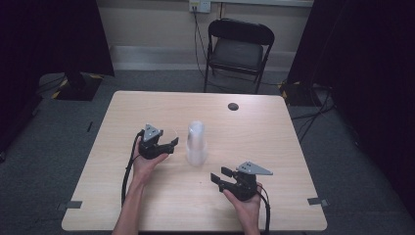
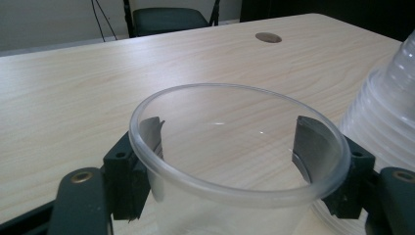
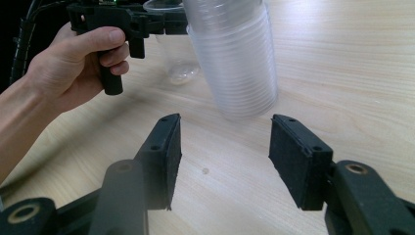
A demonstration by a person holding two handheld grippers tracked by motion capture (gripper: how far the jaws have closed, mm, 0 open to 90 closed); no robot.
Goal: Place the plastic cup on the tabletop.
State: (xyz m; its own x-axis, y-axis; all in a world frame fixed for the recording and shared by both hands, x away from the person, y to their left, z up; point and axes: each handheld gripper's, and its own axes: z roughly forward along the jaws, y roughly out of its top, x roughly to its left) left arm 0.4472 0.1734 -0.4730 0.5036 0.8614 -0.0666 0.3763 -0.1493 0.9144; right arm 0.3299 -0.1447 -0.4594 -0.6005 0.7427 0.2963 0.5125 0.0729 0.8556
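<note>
A clear plastic cup (image 2: 235, 161), thin-walled with a rolled rim, stood upright on the table (image 1: 264, 122) between the left gripper's (image 1: 172, 142) pads, just beside the stack (image 1: 196, 142). Whether those pads pressed it I couldn't tell. The right gripper (image 3: 222, 156) stood wide apart, empty.

No legible text, label, brand, number or sign appears on any surface in the three views. The wall socket plate (image 1: 199, 5) above the chair is too small and blurred to read.
</note>
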